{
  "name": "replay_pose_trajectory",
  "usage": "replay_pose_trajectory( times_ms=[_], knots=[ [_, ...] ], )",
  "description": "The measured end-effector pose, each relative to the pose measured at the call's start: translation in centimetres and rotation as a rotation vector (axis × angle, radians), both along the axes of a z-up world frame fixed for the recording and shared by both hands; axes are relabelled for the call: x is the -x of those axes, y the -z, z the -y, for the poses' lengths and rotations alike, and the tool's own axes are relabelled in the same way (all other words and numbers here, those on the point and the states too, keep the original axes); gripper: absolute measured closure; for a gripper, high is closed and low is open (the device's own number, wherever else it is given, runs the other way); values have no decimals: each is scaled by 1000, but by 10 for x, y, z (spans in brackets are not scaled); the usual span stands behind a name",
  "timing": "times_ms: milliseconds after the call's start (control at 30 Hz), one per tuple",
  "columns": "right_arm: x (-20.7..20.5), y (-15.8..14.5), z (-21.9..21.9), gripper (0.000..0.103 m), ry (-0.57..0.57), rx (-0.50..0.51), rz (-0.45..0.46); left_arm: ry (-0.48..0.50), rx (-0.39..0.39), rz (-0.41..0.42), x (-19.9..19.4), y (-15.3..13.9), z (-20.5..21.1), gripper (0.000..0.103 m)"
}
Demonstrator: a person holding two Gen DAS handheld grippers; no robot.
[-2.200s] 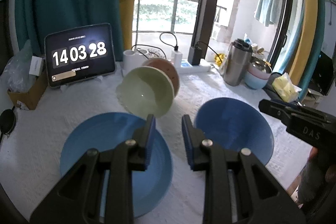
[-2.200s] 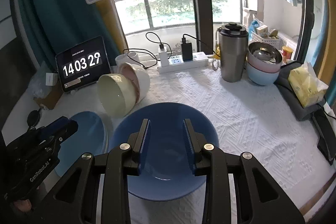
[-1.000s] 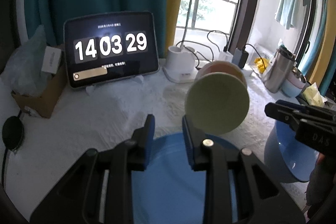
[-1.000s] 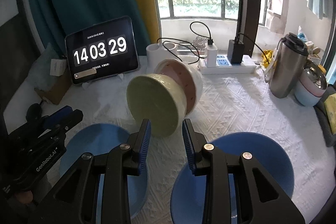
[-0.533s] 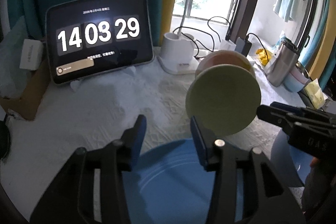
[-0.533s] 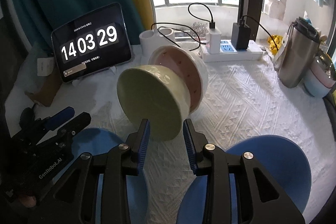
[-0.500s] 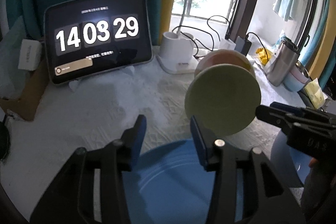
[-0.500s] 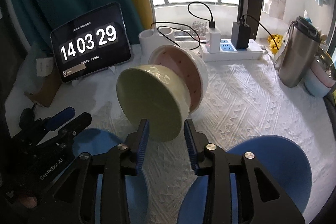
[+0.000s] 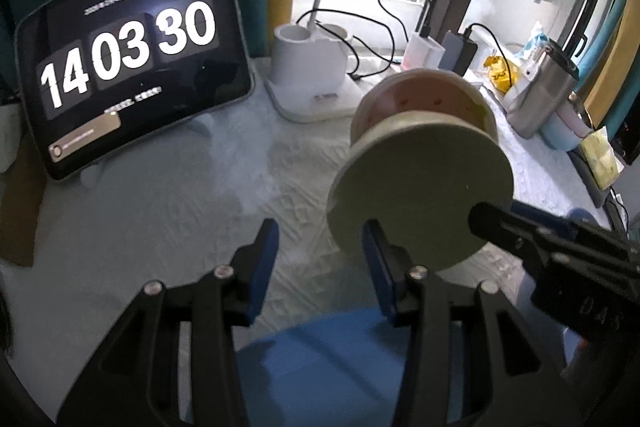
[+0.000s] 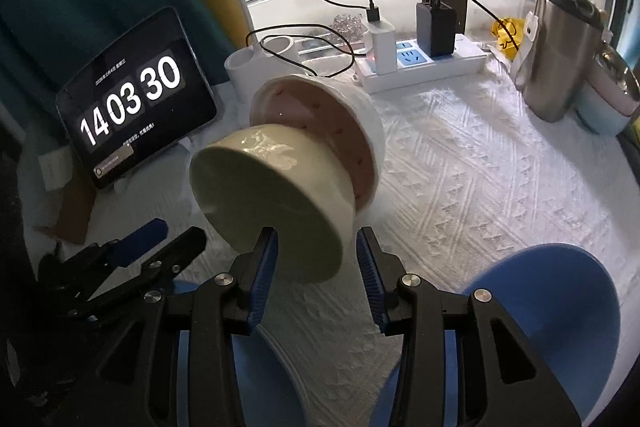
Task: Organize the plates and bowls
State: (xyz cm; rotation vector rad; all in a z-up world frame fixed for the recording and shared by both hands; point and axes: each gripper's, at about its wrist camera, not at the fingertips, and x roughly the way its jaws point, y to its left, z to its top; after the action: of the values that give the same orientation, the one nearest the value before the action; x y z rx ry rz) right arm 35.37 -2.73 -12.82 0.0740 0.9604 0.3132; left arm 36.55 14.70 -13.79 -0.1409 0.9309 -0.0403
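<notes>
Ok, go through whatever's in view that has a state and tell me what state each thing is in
green bowl: on its side, nested in the pink bowl
pink bowl: on its side
tablet clock: switched on, propped up
steel flask: upright, lid on
left gripper: open, empty
right gripper: open around the green bowl's rim

The table wears a white textured cloth; a tablet showing a clock leans at the left of the frame; a white holder stands just right of it; a power strip lies at the upper middle; a steel flask stands at the upper right; two nested bowls lie on their side at the centre; one blue plate sits at the lower right, another blue plate at the bottom.
</notes>
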Motion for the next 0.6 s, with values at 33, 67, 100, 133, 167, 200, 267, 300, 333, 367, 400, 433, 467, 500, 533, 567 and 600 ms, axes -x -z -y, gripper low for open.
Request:
replay_pose_trajectory(
  times_ms=[33,67,100,133,167,200,267,300,333,367,400,433,467,500,533,567,600],
  knots=[
    [-3,2,0,60,9,-13,-13,5,4,-5,-4,1,1,58],
    [-5,3,0,60,17,-19,-23,6,8,-8,-6,2,2,58],
    [-8,5,0,60,29,-23,-34,4,14,-10,-9,2,3,58],
    [-10,7,0,60,39,-28,-40,0,18,-10,-12,3,4,58],
    [-11,8,0,60,46,-29,-38,-5,23,-10,-15,3,4,58],
    [-12,8,0,60,53,-29,-34,-9,30,-10,-18,3,4,58],
    [-14,9,-1,61,59,-33,-24,-12,36,0,-20,3,3,58],
    [-14,10,-1,61,61,-35,-21,-15,39,13,-21,3,2,58],
    [-15,11,-1,61,62,-35,-18,-18,37,25,-22,2,1,59],
    [-15,12,-1,61,61,-32,-12,-20,32,36,-23,2,1,59],
    [-15,12,-1,63,63,-32,-5,-19,30,48,-23,1,2,61],
    [-15,13,-2,64,65,-28,0,-13,28,51,-25,2,3,68],
    [-15,14,-3,67,64,-22,4,-6,28,54,-25,2,4,73],
    [-15,14,-3,71,61,-23,3,0,25,61,-25,2,7,73],
    [-15,15,-3,74,59,-25,4,-4,4,67,-24,2,9,75],
    [-15,15,-3,75,62,-18,8,-4,-4,75,-24,2,10,78],
    [-15,16,-2,76,64,-17,7,-6,-5,79,-23,1,10,80]
  ],
)
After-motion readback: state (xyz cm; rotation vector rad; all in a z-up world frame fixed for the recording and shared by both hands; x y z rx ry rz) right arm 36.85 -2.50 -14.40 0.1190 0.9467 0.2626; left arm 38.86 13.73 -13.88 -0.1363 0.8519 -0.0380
